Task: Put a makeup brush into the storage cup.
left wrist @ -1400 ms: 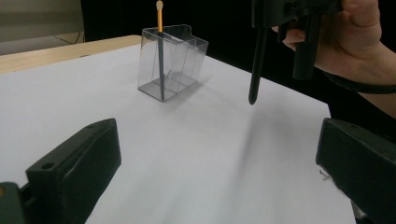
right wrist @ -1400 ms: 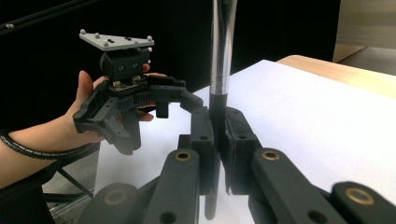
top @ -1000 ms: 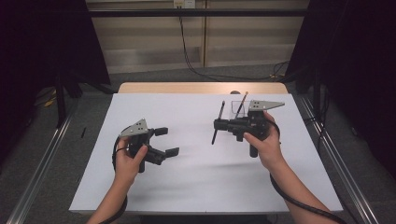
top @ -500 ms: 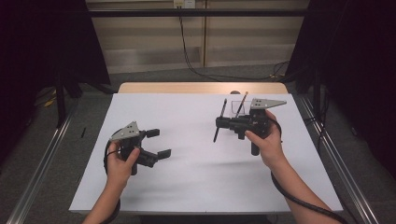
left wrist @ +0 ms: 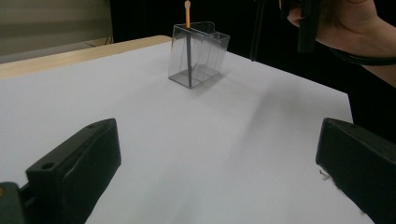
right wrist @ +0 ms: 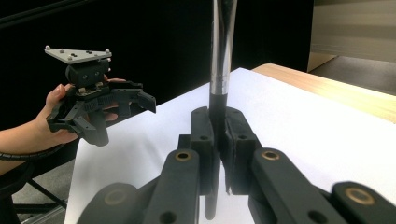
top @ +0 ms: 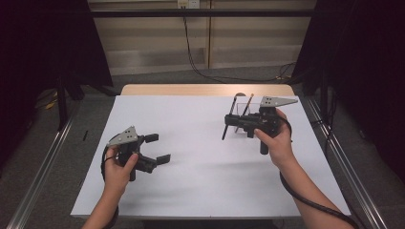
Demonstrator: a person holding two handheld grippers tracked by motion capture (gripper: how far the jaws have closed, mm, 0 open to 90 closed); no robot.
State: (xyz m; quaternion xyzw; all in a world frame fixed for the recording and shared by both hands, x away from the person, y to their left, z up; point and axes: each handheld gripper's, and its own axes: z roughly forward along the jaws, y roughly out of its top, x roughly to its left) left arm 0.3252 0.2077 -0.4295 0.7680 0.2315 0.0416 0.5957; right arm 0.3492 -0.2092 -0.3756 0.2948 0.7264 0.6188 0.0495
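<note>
- Leftward and nearer slides the left gripper [top: 156, 148], jaws spread wide over bare table [top: 200, 171].
- Right gripper [right wrist: 218, 135] pinches a black pen [right wrist: 220, 70] beside the clear holder [left wrist: 198, 53].

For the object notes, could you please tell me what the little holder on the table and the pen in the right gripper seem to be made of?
The holder looks like clear, glossy rigid plastic: the table shows through its walls. The pen, clamped in the right gripper, seems black plastic with a shiny, possibly metal, section.
</note>
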